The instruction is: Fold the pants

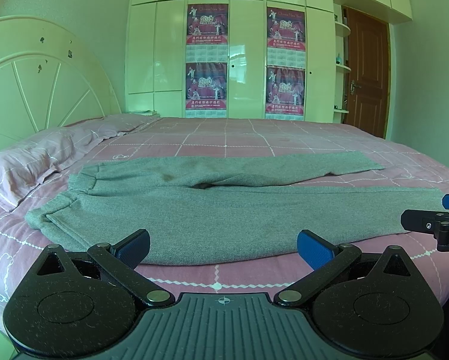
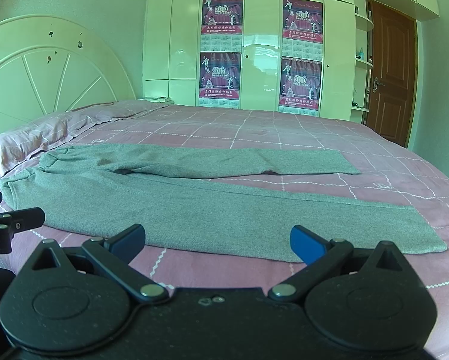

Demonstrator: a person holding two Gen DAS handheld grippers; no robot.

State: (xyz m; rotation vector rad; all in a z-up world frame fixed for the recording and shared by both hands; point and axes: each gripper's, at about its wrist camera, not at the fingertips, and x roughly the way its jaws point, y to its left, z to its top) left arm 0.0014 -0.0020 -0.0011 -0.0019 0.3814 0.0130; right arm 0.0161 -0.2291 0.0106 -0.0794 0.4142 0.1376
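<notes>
A bed (image 1: 254, 138) with a pink checked sheet is filling the middle of both views, with a cream wardrobe (image 1: 248, 45) carrying four red posters (image 1: 207, 24) standing behind it across the upper centre. A rounded cream headboard (image 1: 38, 75) is occupying the upper left of the frame, and a brown door (image 1: 367, 72) is showing at the upper right. A pink pillow (image 1: 35, 162) is lying at the left edge, just beside the waistband.

The grey pants (image 1: 224, 213) are lying flat across the sheet, unfolded, waistband toward the left and both legs running to the right; the far leg is reaching toward the right centre, the near leg toward the lower right.

The left gripper (image 1: 223, 247) is hovering at the bottom centre of its view, its jaws standing wide apart and empty, with the near edge of the pants sitting right between and just beyond the blue pads. The right gripper (image 2: 217, 243) is sitting likewise at the bottom centre of its view, jaws spread and holding nothing, facing the near leg's edge.
</notes>
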